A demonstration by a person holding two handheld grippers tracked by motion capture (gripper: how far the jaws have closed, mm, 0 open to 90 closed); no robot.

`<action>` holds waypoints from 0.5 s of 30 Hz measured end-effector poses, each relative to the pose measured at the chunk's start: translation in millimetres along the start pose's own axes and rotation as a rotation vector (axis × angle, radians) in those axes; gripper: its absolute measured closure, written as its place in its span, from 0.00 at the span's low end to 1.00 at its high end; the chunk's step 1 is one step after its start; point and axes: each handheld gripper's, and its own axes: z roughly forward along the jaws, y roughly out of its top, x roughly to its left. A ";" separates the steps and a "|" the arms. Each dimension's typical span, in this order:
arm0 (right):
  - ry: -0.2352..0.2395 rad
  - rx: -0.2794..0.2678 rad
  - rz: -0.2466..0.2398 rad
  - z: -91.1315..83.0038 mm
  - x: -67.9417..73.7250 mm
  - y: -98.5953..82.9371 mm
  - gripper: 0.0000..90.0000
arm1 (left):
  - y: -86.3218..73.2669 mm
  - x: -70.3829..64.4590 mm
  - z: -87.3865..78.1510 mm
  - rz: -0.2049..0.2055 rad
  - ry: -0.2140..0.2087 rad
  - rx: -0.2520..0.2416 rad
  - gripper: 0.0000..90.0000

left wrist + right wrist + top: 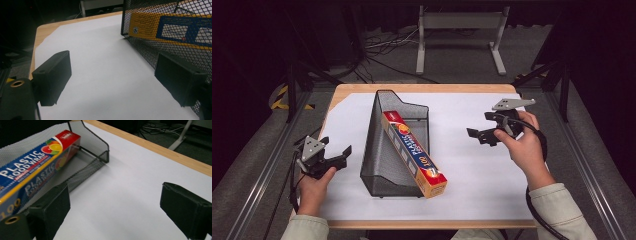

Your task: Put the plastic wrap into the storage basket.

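A long box of plastic wrap [414,153] is lying slantwise in a black wire mesh basket [377,150] that is sitting in the middle of a white sheet [482,170] on a wooden table [422,88]. In the high view the box's near end is sticking out over the basket's low front edge, and its far end is resting inside toward the back wall.

The left gripper [336,155] is being held low over the sheet just left of the basket, near it but not touching, with its jaws standing wide apart and nothing between them. The left gripper view is looking along those jaws [112,82] and showing what the high view cannot: the yellow and blue side of the box [175,27] seen through the mesh wall of the basket [140,47].

The right gripper [478,135] is hovering over the sheet well to the right of the basket, also spread wide and gripping nothing. Its own view [115,207] is facing the basket's open side [100,150] and making the lettering on the box [32,167] readable, with fruit pictures near its red end. The high view is also taking in a grey stand [459,30] on the floor beyond the table.
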 end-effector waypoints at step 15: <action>-0.017 -0.005 0.016 -17.0 -47.2 -32.2 0.10 | -1.1 1.4 -1.1 -0.006 0.003 -0.004 0.16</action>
